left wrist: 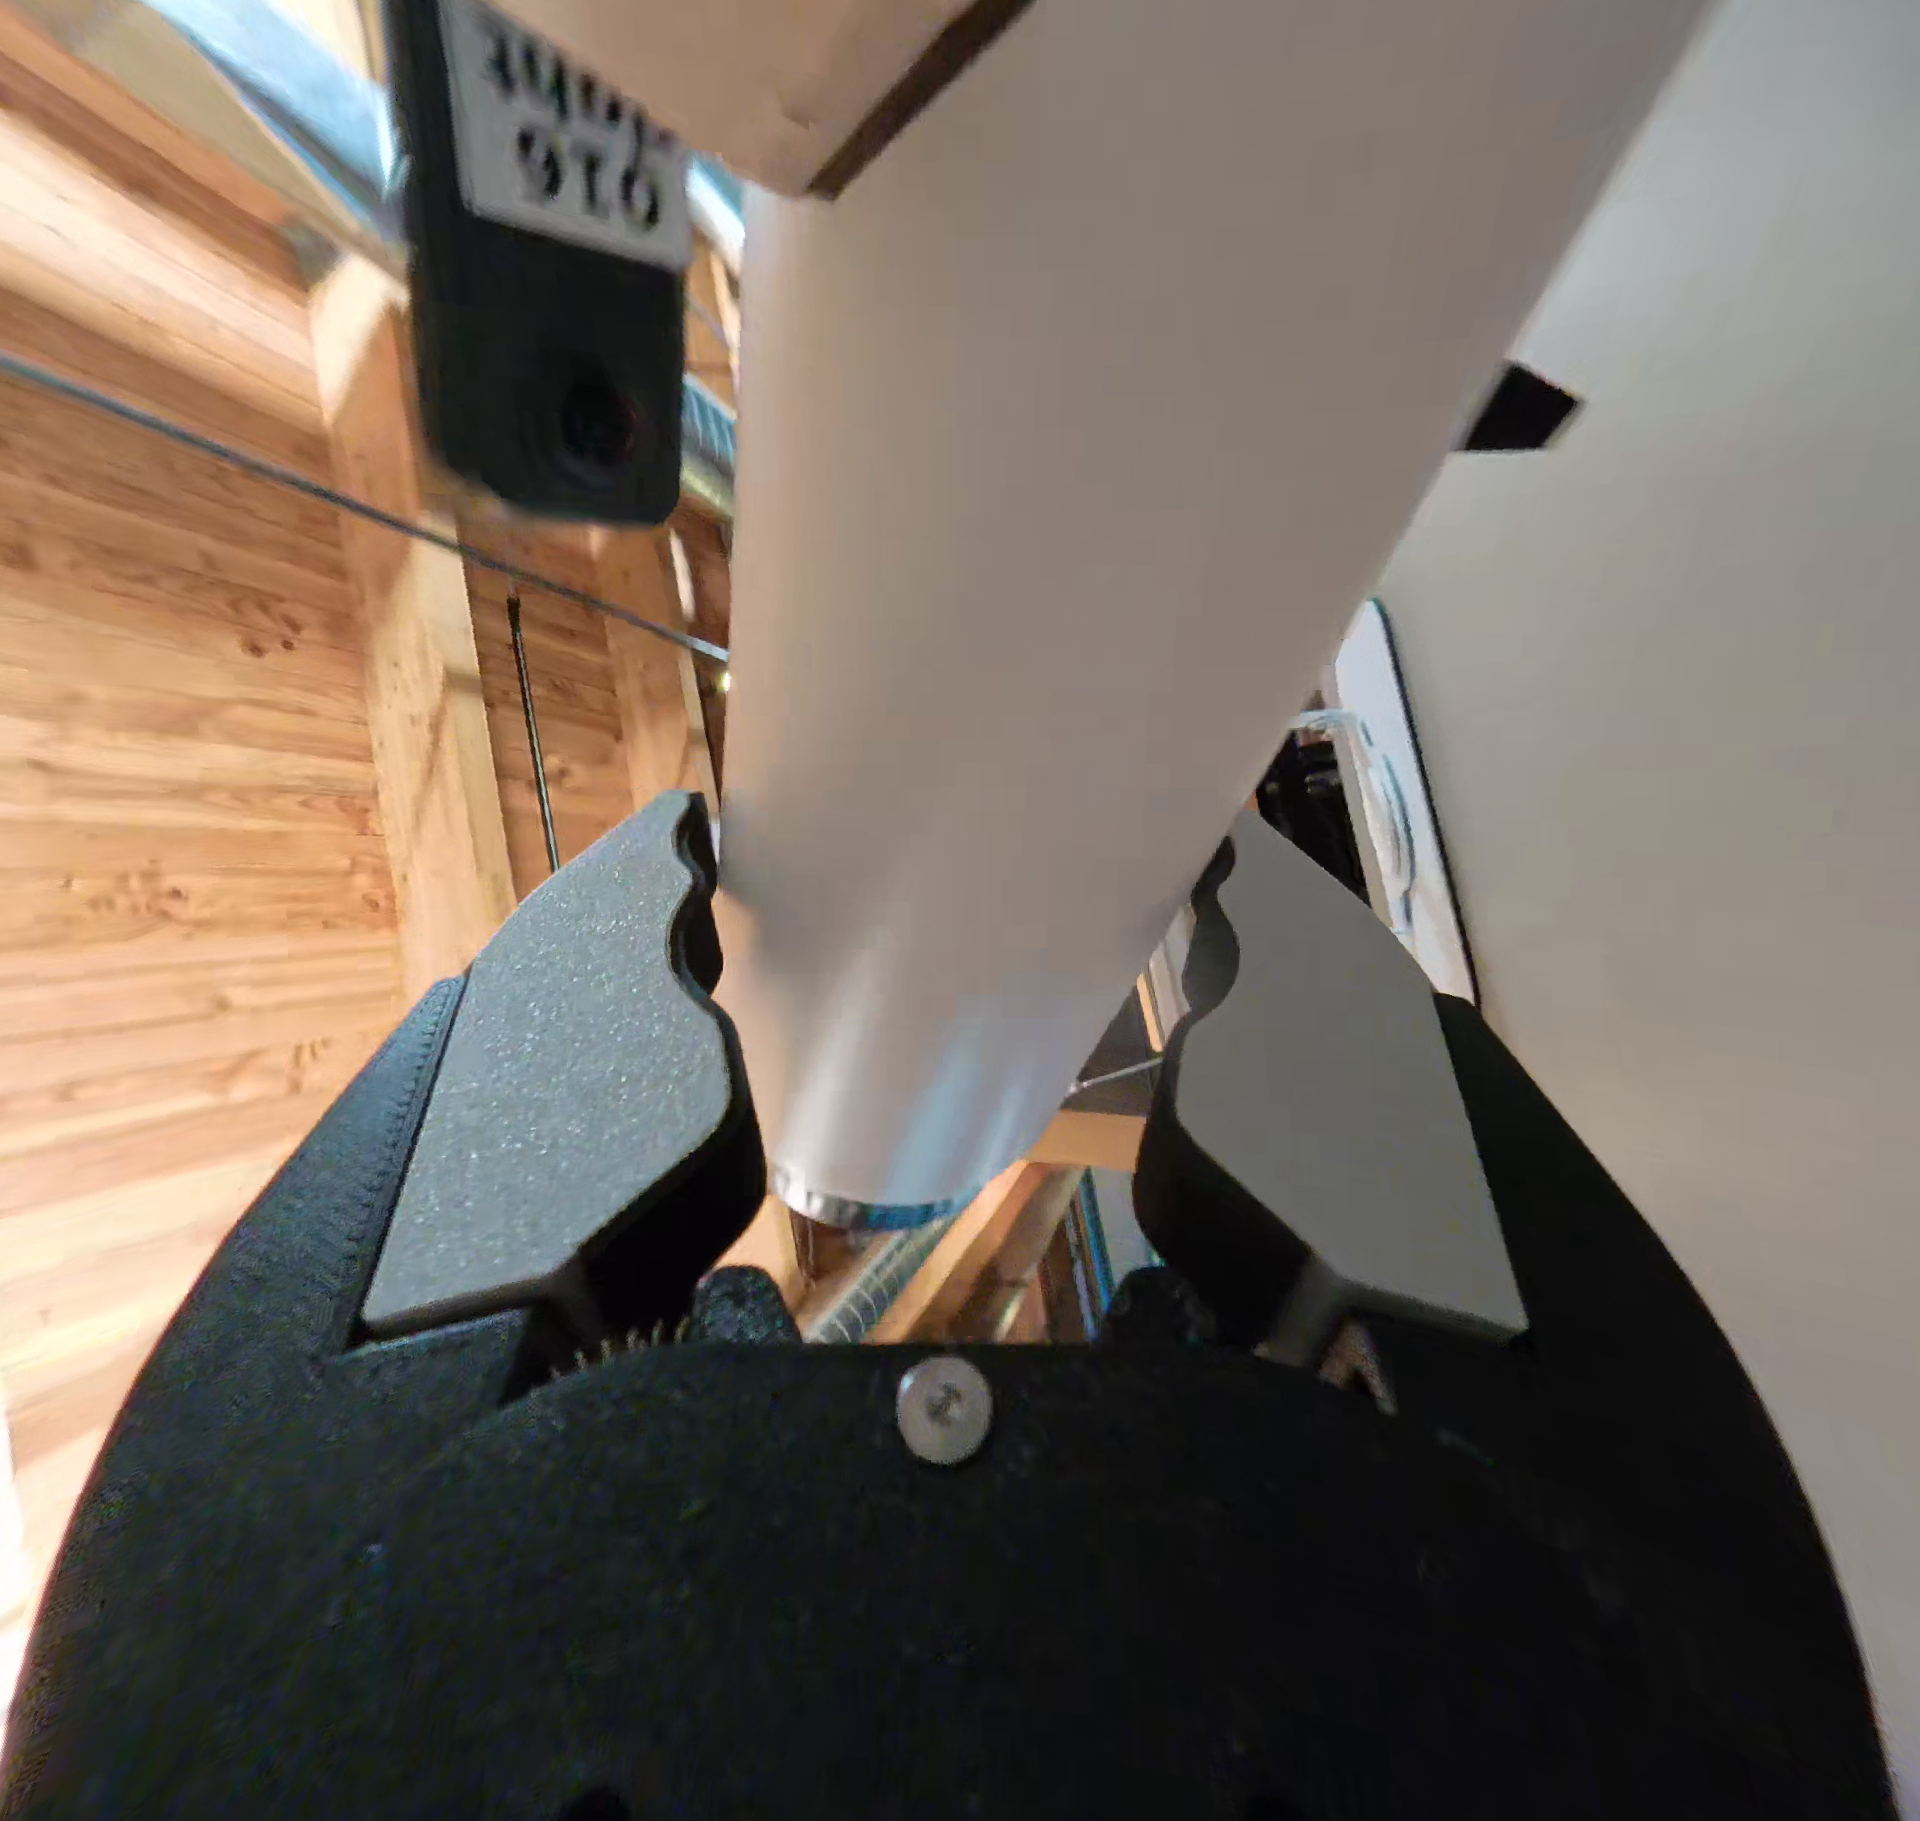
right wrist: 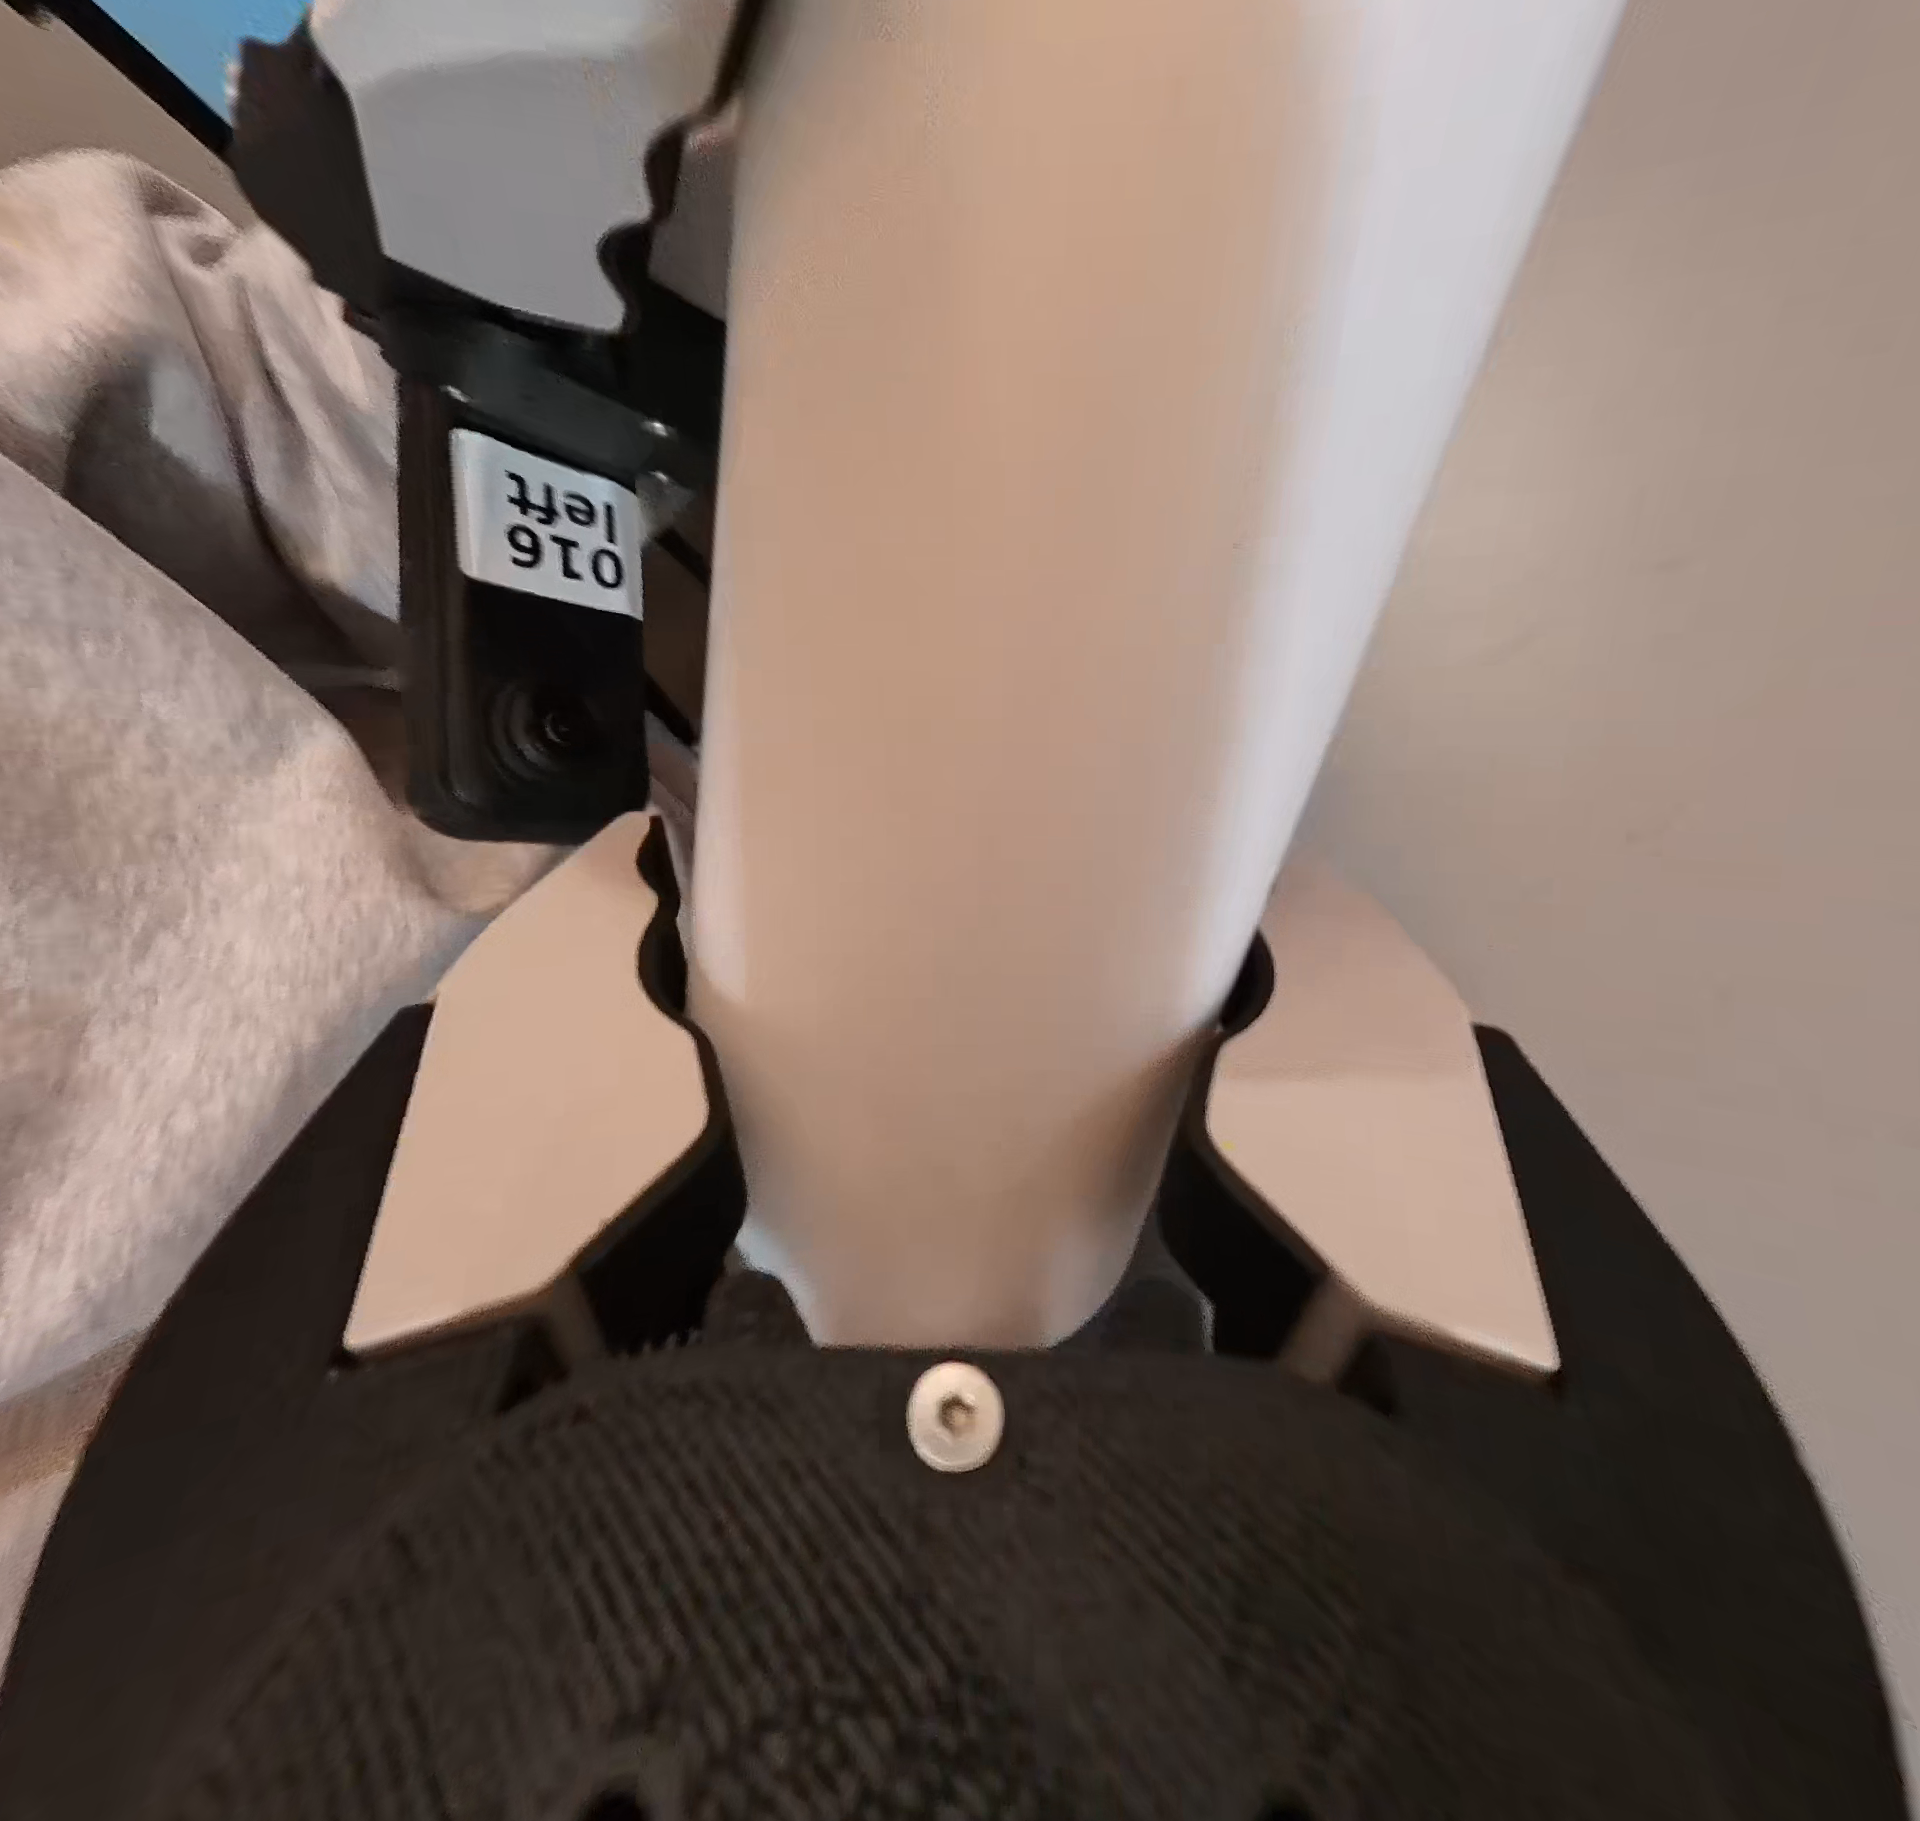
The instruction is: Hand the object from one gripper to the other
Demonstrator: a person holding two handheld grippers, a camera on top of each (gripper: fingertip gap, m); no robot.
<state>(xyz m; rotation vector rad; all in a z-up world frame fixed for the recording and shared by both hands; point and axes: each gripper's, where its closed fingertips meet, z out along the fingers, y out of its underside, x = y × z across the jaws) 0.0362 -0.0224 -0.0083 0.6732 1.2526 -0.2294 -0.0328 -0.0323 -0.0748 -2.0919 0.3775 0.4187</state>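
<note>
The object is a long white bottle-like cylinder (left wrist: 1039, 524) with a metal rim at its near end. In the left wrist view that end lies between my left gripper's (left wrist: 961, 826) fingers. The jaws stand apart: the left finger (left wrist: 582, 1023) is at the cylinder's side and there is a clear gap to the right finger (left wrist: 1340, 1065). In the right wrist view the cylinder (right wrist: 997, 524) runs straight out from my right gripper (right wrist: 977, 867), whose jaws press it on both sides. The two grippers face each other along the cylinder.
The right gripper's camera (left wrist: 551, 369) and finger (left wrist: 727, 36) show at the top of the left wrist view, with wooden planks (left wrist: 187, 732) at left and a white wall (left wrist: 1714, 836) at right. The left gripper's camera (right wrist: 530, 711) and a person's grey sleeve (right wrist: 156, 732) are at left in the right wrist view.
</note>
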